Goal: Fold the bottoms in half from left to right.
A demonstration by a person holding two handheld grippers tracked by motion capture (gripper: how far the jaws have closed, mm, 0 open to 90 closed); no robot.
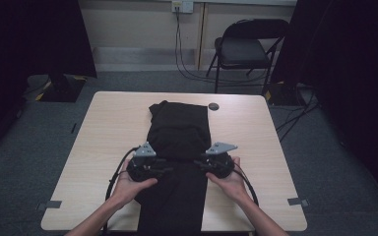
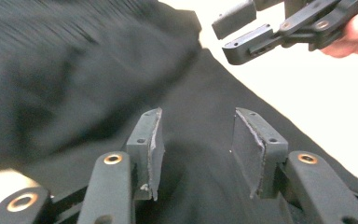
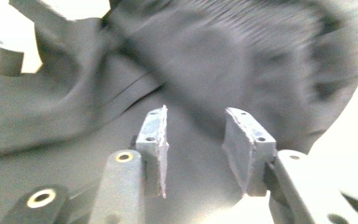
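Black garment (image 1: 177, 147) lies lengthwise along desk (image 1: 108, 123) centre, far half folded back. Left gripper (image 2: 196, 149), right gripper (image 3: 196, 149) flank fold, jaws wide, empty. Folding likely; next: pinch edges.

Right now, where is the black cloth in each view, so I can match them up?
High view: cloth runs down the table's middle, between both tongs.
Left gripper view: cloth covers left and centre, beneath the open jaws.
Right gripper view: cloth spans most of the picture.
Shared landmark: the pale table.
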